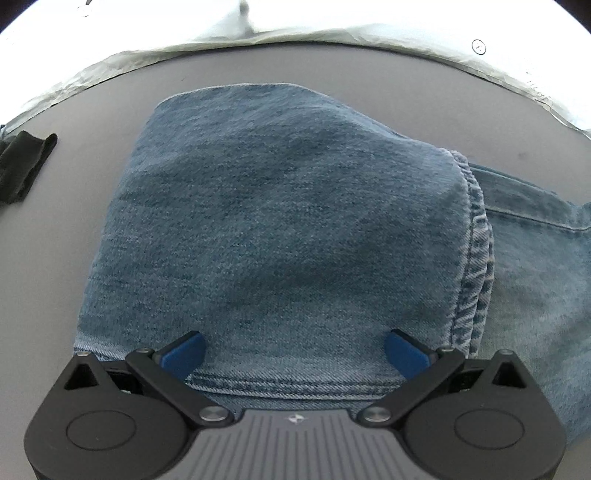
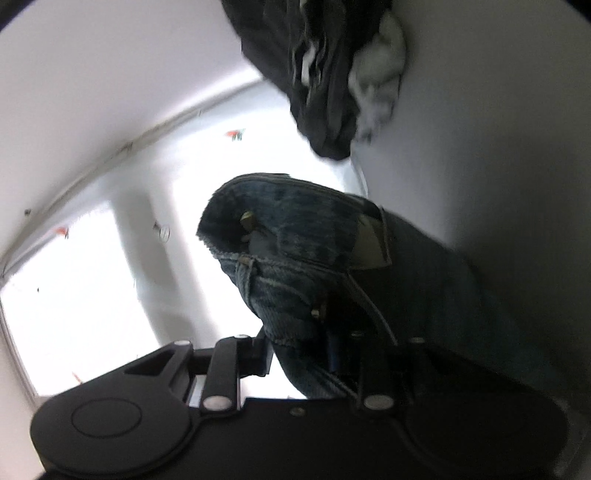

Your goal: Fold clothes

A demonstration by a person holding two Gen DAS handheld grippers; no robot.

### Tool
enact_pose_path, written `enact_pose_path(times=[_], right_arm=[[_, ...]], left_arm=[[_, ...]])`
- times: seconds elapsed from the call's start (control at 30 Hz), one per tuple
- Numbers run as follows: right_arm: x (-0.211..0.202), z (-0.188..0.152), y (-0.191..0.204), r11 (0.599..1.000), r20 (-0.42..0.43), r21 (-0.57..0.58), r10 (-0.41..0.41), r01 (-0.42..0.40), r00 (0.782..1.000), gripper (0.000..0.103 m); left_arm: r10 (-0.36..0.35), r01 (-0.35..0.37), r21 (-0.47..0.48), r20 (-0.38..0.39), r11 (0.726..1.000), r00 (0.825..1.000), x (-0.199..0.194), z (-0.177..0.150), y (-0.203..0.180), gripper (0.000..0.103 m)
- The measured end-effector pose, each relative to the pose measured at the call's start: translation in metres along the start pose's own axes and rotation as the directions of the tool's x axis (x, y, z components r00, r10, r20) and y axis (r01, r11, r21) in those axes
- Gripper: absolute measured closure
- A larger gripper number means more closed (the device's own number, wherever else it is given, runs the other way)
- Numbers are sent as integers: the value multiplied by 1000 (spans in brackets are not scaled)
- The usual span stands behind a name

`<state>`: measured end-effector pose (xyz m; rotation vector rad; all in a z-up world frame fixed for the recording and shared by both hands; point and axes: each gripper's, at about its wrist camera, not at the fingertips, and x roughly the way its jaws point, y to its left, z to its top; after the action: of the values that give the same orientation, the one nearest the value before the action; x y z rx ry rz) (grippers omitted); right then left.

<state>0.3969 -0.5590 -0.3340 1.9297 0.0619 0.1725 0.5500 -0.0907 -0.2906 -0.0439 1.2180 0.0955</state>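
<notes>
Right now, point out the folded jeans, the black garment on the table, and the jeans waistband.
folded jeans (image 1: pixel 280 221), left wrist view, top layer
black garment (image 1: pixel 22 166), left wrist view, folded edge
jeans waistband (image 2: pixel 280 229), right wrist view, lifted end

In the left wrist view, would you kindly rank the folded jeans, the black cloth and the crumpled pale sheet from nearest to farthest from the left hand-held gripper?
1. Folded jeans: directly under the open left hand-held gripper.
2. Black cloth: on the grey table, at the left edge.
3. Crumpled pale sheet: along the table's far edge, at the top.
</notes>
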Motion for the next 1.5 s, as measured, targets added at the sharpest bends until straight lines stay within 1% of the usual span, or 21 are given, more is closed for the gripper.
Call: enact_pose_path(times=[0.13, 0.23, 0.3, 0.37, 0.43, 0.5, 0.63, 0.73, 0.77, 0.83, 0.93, 0.97, 1.03, 1.07, 1.13, 1.2, 1.33, 1.37, 1.4, 1.43, 1.5], right_arm=[[5, -37, -7, 999, -45, 40, 34, -32, 998, 74], [12, -65, -13, 998, -88, 56, 33, -28, 996, 74], [18, -84, -17, 998, -121, 56, 16, -10, 993, 74], [25, -105, -25, 998, -156, 57, -4, 13, 988, 74], [35, -126, -36, 997, -189, 69, -23, 36, 982, 74], [45, -148, -47, 995, -224, 81, -41, 61, 974, 74], [72, -196, -73, 988, -305, 93, -90, 124, 948, 74], [92, -231, -90, 977, -331, 3, -201, 214, 922, 73], [97, -238, -94, 971, -329, -19, -232, 239, 915, 73], [107, -252, -98, 953, -310, -60, -300, 296, 902, 72], [115, -267, -88, 932, -278, -146, -361, 332, 890, 71], [119, -264, -81, 925, -268, -168, -376, 341, 887, 71], [120, -269, -68, 904, -243, -219, -414, 367, 877, 69], [119, -272, -62, 895, -232, -246, -428, 373, 874, 68], [110, -286, -53, 871, -217, -301, -458, 387, 862, 57], [110, -294, -41, 848, -221, -337, -493, 409, 841, 40], [110, -302, -22, 792, -240, -436, -559, 427, 794, 33], [110, -303, -17, 777, -244, -462, -575, 428, 781, 30], [109, -304, -18, 793, -269, -440, -563, 420, 781, 27], [109, -303, -20, 835, -329, -375, -525, 402, 785, 25], [111, -305, -21, 875, -404, -300, -477, 380, 780, 24]], left_arm=[[-19, 19, 38, -1, 999, 1000, 1, 3, 2, 0], [-36, 37, 60, -8, 998, 999, 2, 6, 7, 0], [-77, 77, 81, -10, 994, 997, -3, 6, 19, 0], [-158, 158, 65, 0, 985, 987, -9, 7, 39, 1], [-215, 214, 33, 19, 976, 977, -20, 5, 61, 1], [-231, 230, 27, 54, 973, 971, -34, 3, 84, 1], [-222, 222, 19, 129, 975, 966, -61, 1, 127, 1], [-189, 190, 11, 163, 982, 968, -67, -6, 155, 1], [-176, 177, 11, 164, 984, 971, -65, 1, 157, 1], [-158, 158, 10, 165, 987, 974, -64, -3, 179, 1], [-160, 166, -22, 159, 986, 974, -53, -4, 199, 1], [-161, 168, -32, 158, 985, 974, -50, -4, 206, 1], [-168, 178, -49, 163, 983, 972, -53, -9, 218, 1], [-172, 183, -54, 167, 982, 971, -53, -9, 221, 1], [-180, 194, -61, 176, 979, 968, -52, -9, 228, 1], [-185, 201, -73, 186, 977, 965, -57, -10, 231, 1], [-178, 199, -86, 201, 976, 963, -63, -13, 236, 0], [-174, 196, -93, 203, 976, 964, -65, -15, 237, 0], [-170, 194, -99, 205, 976, 964, -67, -16, 237, 0], [-170, 194, -107, 206, 975, 964, -68, -18, 238, 0], [-175, 203, -121, 207, 972, 962, -71, -21, 239, 0]])
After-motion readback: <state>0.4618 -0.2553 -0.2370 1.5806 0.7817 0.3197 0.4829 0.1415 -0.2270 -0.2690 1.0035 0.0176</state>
